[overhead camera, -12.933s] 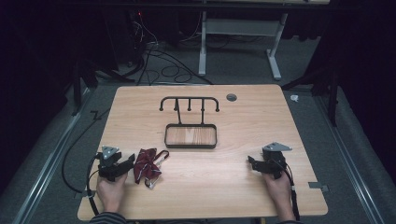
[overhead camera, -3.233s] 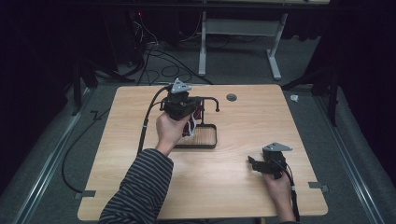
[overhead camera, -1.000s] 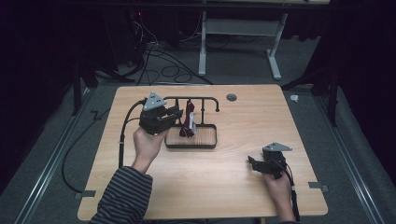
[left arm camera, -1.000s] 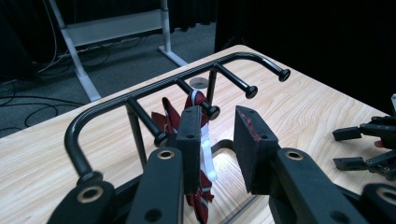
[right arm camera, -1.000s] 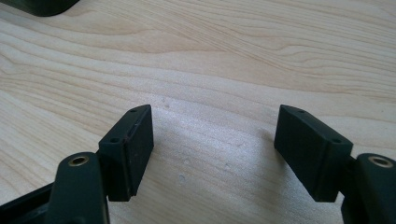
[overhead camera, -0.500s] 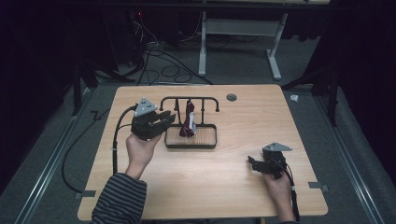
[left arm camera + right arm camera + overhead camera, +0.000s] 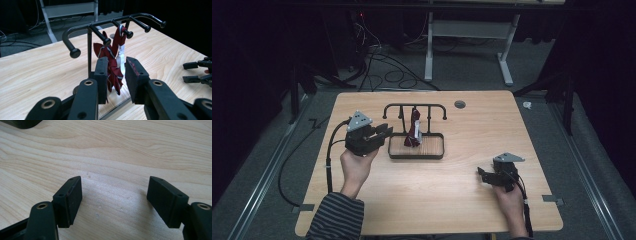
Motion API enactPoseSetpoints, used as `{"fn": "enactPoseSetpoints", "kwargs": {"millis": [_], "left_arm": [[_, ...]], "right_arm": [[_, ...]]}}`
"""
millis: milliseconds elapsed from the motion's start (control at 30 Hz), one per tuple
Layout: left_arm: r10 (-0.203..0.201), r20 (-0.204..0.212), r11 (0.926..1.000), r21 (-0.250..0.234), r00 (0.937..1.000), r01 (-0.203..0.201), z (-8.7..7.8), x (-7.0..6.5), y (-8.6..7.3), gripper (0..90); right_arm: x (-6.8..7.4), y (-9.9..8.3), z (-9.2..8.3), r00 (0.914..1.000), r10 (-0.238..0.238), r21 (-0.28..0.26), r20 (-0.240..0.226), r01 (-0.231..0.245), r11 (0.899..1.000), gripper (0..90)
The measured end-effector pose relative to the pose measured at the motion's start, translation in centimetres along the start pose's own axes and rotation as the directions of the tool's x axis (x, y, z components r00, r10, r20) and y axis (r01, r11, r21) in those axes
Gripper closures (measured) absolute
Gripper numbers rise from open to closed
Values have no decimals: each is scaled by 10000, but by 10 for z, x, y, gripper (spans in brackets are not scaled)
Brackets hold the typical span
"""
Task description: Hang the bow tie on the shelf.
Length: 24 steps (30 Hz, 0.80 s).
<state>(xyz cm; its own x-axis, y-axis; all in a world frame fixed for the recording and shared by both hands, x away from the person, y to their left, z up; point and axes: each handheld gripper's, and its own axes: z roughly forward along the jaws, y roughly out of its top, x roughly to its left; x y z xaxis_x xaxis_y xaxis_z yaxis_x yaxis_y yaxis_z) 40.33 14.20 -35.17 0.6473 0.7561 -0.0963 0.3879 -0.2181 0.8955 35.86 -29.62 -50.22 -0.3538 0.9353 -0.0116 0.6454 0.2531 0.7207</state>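
A dark red bow tie (image 7: pixel 414 131) with pale edging hangs from a middle hook of the black rack (image 7: pixel 414 106), its lower end over the wooden tray (image 7: pixel 417 156). My left gripper (image 7: pixel 387 132) hovers just left of the rack, open and holding nothing. In the left gripper view the bow tie (image 7: pixel 112 57) shows beyond the gap of the jaws (image 7: pixel 116 67), apart from both pads, under the rack bar (image 7: pixel 100 23). My right gripper (image 7: pixel 481 176) rests on the table at the front right, open, with bare wood between its jaws (image 7: pixel 113 195).
The wooden table (image 7: pixel 452 210) has a round grommet hole (image 7: pixel 459 104) behind the rack. A cable (image 7: pixel 329 160) trails from the left gripper off the table's left side. Dark floor, cables and a desk frame (image 7: pixel 467 30) lie beyond the far edge.
The left gripper has drawn back leftward and slightly down, away from the rack. The bow tie, earlier on the table by that gripper, stays hanging on the hook. The right gripper has kept still.
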Motion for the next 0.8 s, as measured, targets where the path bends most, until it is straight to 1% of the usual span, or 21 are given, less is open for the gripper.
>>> {"fn": "enactPoseSetpoints", "kwargs": {"millis": [200, 367, 533, 767, 800], "left_arm": [[-121, -75, 9999, -2, 9999, 121, -3, 2, -5, 720], [-299, -135, 9996, 9, 9995, 299, -8, 4, -15, 721], [-449, -191, 9990, -6, 9988, 449, -13, 7, -20, 720], [-532, -228, 9986, -2, 9983, 532, -16, 8, -26, 720], [-619, -240, 9981, 48, 9978, 620, -16, 10, -29, 720]], "right_arm": [[0, 0, 0, 10000, -5, 0, 0, 5, 10000, 296], [0, 0, 0, 10000, -3, -1, 0, 3, 10000, 296], [0, 0, 0, 10000, -3, 0, 15, 3, 10000, 296], [0, 0, 0, 10000, 0, 0, 5, 0, 10000, 296], [0, 0, 0, 10000, -3, 0, 14, 3, 10000, 296]]}}
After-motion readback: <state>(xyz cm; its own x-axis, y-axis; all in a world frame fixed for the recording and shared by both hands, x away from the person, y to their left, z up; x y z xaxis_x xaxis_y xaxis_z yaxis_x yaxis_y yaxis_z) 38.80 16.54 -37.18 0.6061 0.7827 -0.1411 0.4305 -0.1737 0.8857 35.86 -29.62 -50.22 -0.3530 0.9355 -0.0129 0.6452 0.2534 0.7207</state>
